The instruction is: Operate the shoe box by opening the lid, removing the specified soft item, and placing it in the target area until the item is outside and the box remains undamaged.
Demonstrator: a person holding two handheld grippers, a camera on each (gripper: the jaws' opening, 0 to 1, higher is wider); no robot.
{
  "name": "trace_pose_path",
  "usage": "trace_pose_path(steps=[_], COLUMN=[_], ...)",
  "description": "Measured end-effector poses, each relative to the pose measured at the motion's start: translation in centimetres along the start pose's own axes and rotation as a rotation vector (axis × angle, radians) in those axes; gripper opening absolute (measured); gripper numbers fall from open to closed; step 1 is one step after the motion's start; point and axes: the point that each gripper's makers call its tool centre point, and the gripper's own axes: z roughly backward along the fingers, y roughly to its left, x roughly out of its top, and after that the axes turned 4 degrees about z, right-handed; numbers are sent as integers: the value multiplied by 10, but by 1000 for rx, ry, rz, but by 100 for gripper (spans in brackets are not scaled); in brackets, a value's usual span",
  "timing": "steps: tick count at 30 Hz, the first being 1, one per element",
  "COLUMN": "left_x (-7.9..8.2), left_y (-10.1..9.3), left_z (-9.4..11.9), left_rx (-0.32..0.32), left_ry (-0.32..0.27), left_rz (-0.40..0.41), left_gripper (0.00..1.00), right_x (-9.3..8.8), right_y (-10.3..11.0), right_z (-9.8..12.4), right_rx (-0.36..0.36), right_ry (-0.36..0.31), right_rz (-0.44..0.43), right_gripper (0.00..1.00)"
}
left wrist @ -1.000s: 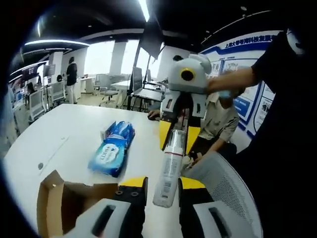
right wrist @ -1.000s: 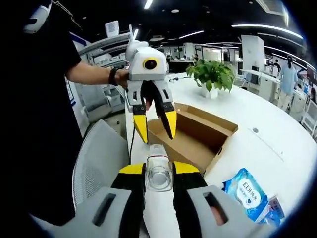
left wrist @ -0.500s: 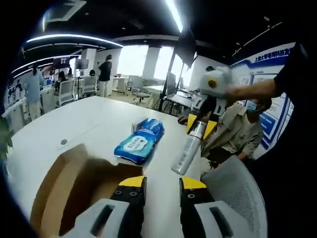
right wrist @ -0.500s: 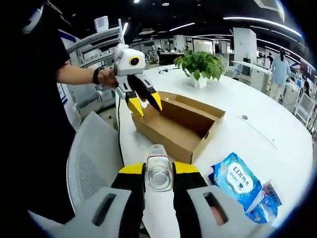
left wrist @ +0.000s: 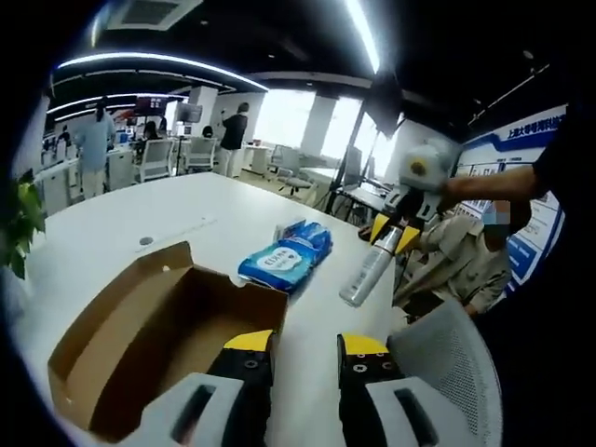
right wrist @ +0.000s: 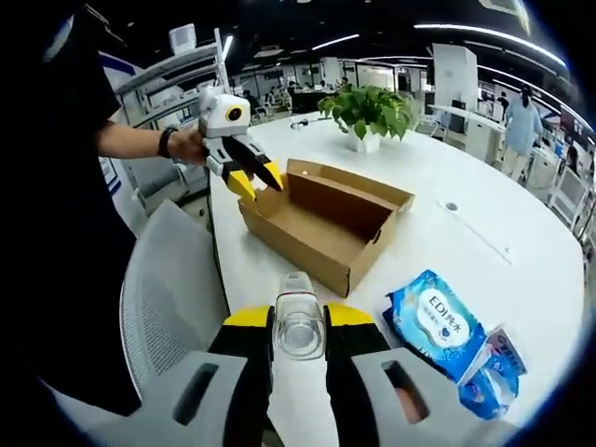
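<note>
A clear bottle [right wrist: 298, 321] is clamped between the jaws of the right gripper [right wrist: 298, 328], its cap end pointing forward along them; in the left gripper view the same bottle [left wrist: 370, 268] is seen hanging at a slant above the white tabletop [left wrist: 112, 244]. The left gripper [left wrist: 296, 346] is held with its jaws parted and nothing between them. Since a second ago it has been drawn back from the bottle and is now seen in the right gripper view [right wrist: 251, 179] at the near end of the open shoe box [right wrist: 321, 222], well apart from the right gripper. The box [left wrist: 158, 337] lies open on the tabletop, its brown inside bare where visible. A blue wipes pack [right wrist: 436, 323] rests on the tabletop beside the box, outside it, with a smaller blue packet [right wrist: 498, 372] just beyond.
</note>
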Motion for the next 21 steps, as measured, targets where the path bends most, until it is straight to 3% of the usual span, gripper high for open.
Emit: trace_pose_path(steps=[11,21], left_x=[-3,-14], left_y=[2,7], left_z=[4,12], left_rx=[12,40], left_ry=[-12,-21], left_rz=[26,77], left_gripper=[26,26], right_x=[-15,-12], right_y=[-27,-86], right_z=[6,19], right_rx=[-31,-71], right_ry=[73,141], right_rz=[-5,32], right_gripper=[17,17])
